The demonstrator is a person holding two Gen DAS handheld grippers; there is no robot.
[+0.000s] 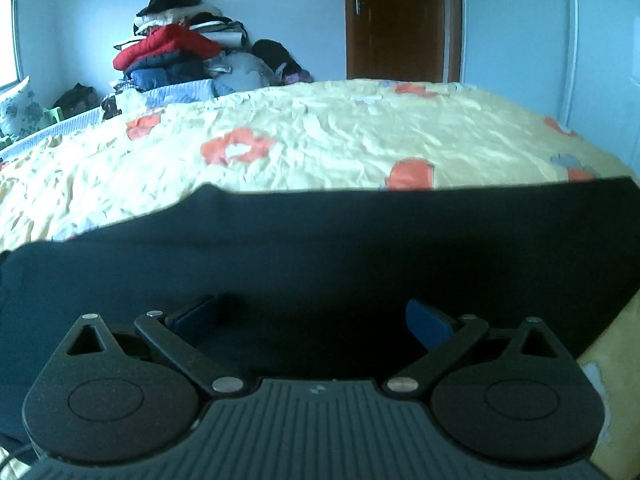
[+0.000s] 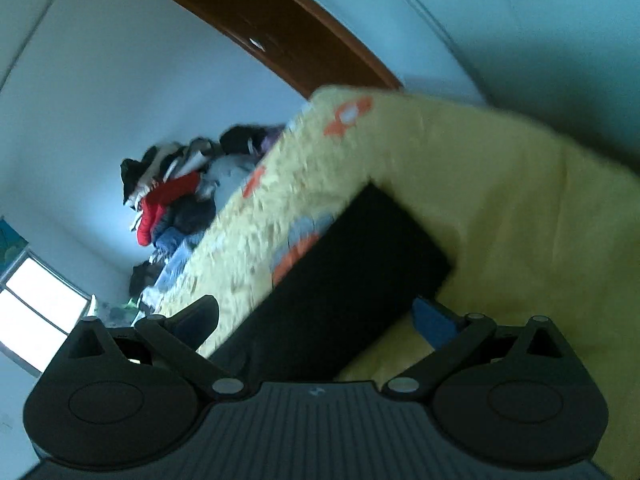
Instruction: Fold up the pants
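Close up, left gripper [image 1: 312, 316] tipped down over the dark pants [image 1: 320, 248], jaws wide apart with nothing pinched, likely let go so the fold can lie flat. Right gripper [image 2: 316, 316] rolled sideways, jaws apart too, just above the pants' end. Farther off, pants flat on the yellow flowered bedspread [image 1: 320, 132], clothes pile [image 1: 180, 52] beyond.

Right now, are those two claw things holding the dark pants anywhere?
No. The left gripper and right gripper both stand open over the dark pants on the yellow bedspread, with nothing pinched.
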